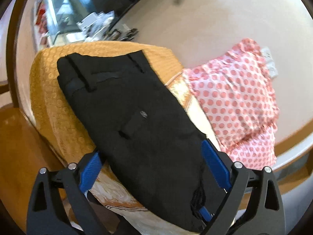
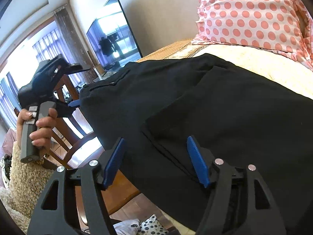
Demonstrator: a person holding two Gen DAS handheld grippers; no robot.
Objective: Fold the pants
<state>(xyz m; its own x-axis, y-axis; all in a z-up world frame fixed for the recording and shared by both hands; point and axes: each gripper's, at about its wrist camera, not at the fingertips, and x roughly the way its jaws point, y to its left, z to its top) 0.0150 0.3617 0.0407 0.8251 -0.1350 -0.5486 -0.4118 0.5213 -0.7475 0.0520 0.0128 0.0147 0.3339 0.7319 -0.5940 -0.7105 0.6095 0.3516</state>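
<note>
Black pants point(image 1: 127, 105) lie folded lengthwise on a cushioned seat, waistband with belt loops at the far end. In the left wrist view my left gripper point(image 1: 151, 157) is open, its blue fingers on either side of the near end of the pants. In the right wrist view the pants point(image 2: 205, 105) spread across the seat. My right gripper point(image 2: 156, 146) is open with its blue fingers straddling a fold edge of the black cloth. The left gripper point(image 2: 75, 103) shows at the left, held by a hand, one blue fingertip touching the pants' edge.
A pink polka-dot pillow point(image 1: 240, 105) lies beside the pants, also in the right wrist view point(image 2: 250, 13). An orange patterned cover point(image 1: 52, 105) lies under the pants. A wooden chair point(image 2: 68, 121), a television point(image 2: 113, 39) and a shaggy rug point(image 2: 25, 178) are at the left.
</note>
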